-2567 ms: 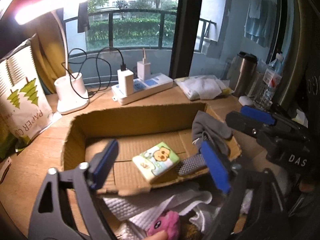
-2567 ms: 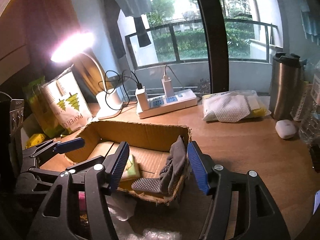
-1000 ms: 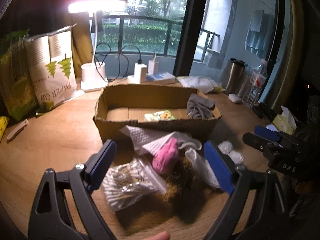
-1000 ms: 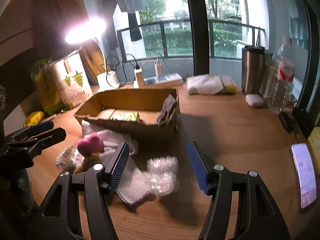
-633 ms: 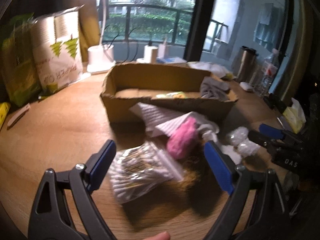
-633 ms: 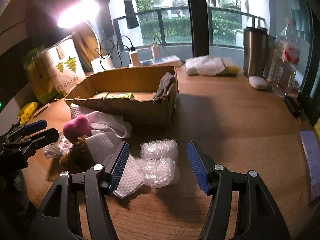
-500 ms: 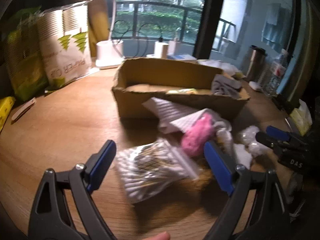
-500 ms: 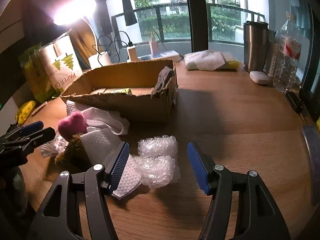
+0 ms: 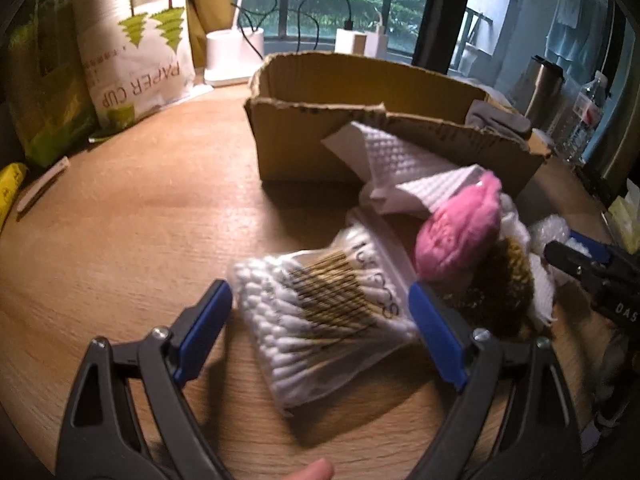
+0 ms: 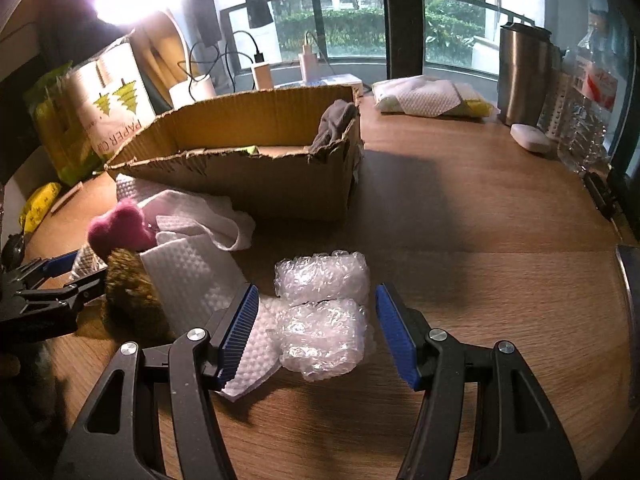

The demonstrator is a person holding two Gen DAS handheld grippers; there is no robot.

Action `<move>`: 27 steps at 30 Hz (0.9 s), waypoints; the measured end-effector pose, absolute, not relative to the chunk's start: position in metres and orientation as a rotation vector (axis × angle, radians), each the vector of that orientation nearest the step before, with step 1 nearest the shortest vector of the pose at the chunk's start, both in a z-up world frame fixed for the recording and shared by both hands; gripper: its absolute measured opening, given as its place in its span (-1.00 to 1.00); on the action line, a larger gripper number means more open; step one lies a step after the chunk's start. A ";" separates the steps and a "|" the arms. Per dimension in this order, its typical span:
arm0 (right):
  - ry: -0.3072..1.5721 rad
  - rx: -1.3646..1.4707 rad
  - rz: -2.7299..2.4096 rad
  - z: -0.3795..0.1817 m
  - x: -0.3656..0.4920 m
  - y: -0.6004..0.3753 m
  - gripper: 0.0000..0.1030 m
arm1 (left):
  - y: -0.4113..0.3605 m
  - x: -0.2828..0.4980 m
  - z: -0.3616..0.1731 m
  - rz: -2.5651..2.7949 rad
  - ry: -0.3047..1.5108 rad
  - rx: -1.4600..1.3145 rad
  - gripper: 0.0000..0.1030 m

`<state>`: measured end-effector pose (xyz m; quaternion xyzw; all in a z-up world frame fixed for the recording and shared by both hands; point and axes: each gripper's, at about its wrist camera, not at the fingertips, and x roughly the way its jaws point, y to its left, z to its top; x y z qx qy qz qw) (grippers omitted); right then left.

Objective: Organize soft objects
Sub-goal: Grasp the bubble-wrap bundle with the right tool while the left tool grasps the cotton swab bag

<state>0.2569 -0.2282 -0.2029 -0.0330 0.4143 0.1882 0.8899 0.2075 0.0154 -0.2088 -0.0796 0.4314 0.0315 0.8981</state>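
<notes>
My left gripper [image 9: 320,326] is open, its fingers on either side of a clear bag of cotton swabs [image 9: 320,312] lying on the wooden table. Beside the bag lie a pink plush [image 9: 460,236], a brown fuzzy object [image 9: 500,284] and white foam sheets [image 9: 400,160]. My right gripper [image 10: 314,338] is open around two rolls of bubble wrap [image 10: 324,312]. A cardboard box [image 10: 256,176] stands behind, with a grey sock [image 10: 334,122] draped over its right end. The left gripper also shows in the right wrist view [image 10: 64,276].
A paper cup pack [image 9: 136,56] and green bags stand at the back left. A lamp base [image 9: 234,54], chargers and a power strip lie behind the box. A steel tumbler [image 10: 524,72], a water bottle [image 10: 588,100], a white case [image 10: 530,138] and a cloth pack [image 10: 432,98] sit at the right.
Both grippers have pulled back from the box and dropped toward the table. The left now straddles the cotton swab bag, the right straddles the bubble wrap.
</notes>
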 end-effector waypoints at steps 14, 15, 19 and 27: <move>0.815 -0.108 0.382 -0.186 0.250 -0.223 -0.13 | 0.017 0.202 -0.208 0.016 0.893 -0.168 0.50; 0.810 -0.107 0.379 -0.183 0.249 -0.223 -0.13 | 0.017 0.201 -0.207 0.015 0.891 -0.170 0.48; 0.785 -0.113 0.372 -0.172 0.247 -0.223 -0.13 | 0.020 0.196 -0.203 0.002 0.871 -0.189 0.44; 0.744 -0.126 0.373 -0.153 0.244 -0.219 -0.13 | 0.028 0.188 -0.184 -0.002 0.810 -0.205 0.44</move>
